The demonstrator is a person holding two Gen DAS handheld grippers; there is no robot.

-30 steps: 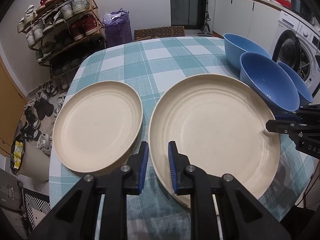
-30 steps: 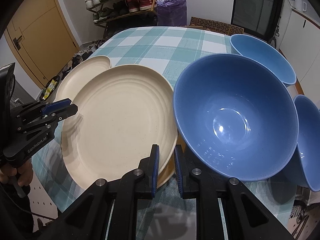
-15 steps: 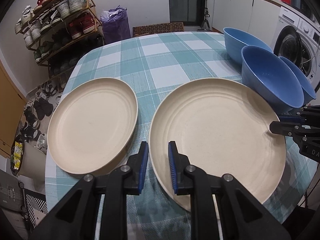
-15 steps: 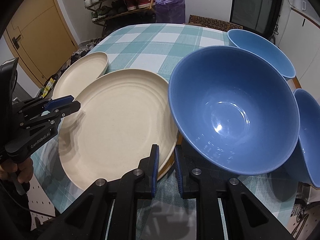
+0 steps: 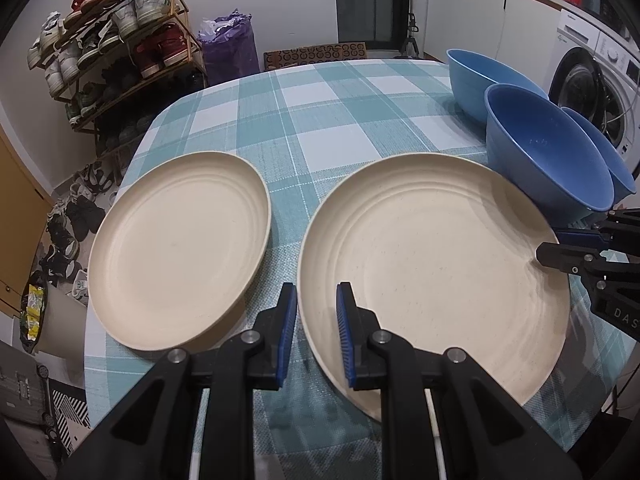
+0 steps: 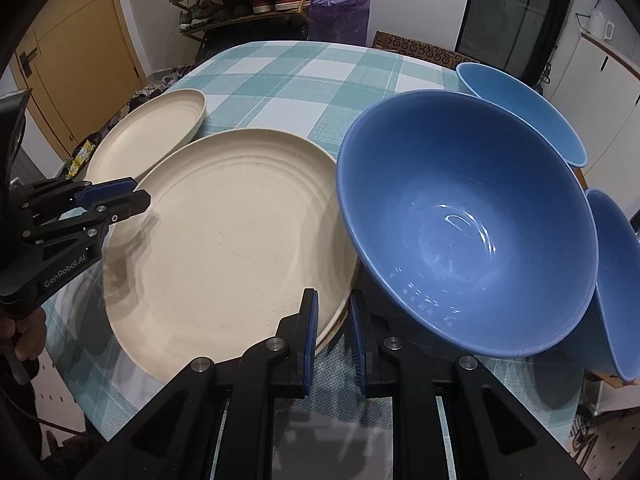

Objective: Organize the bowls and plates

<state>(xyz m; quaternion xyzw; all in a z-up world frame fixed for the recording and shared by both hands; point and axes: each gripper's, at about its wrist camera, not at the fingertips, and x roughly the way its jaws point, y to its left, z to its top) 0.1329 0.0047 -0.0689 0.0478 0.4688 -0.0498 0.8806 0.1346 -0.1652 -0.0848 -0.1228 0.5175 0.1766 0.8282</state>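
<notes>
Currently, the left wrist view shows the left gripper [image 5: 316, 332] low over the near edge of the table [image 5: 320, 112], which carries a teal and white checked cloth. Its 2 blue-padded fingers stand apart, astride the near left rim of the large plate [image 5: 436, 276]; whether the pads touch that rim cannot be told. The small plate [image 5: 180, 248] lies flat to the left, near the large plate with a strip of cloth between them. 3 blue bowls sit at the far right: the near bowl [image 5: 548, 152] just beyond the large plate's far right edge, the far bowl [image 5: 484, 74] behind it, and the side bowl [image 5: 612, 160] partly hidden behind the near bowl. The right gripper [image 5: 560, 246] enters from the right at the large plate's right rim. A shoe rack [image 5: 120, 40] stands beyond the table.

Next, the right wrist view shows the right gripper [image 6: 332, 336] with its fingers apart, bracketing the near right rim of the large plate [image 6: 228, 240]; contact cannot be confirmed. The near bowl [image 6: 468, 220] stands just right of that rim, tilted toward the camera. The far bowl [image 6: 516, 108] lies behind it and the side bowl [image 6: 620, 280] at the right edge. The small plate [image 6: 152, 136] lies beyond the large plate. The left gripper [image 6: 128, 196] sits at the large plate's left rim.
</notes>
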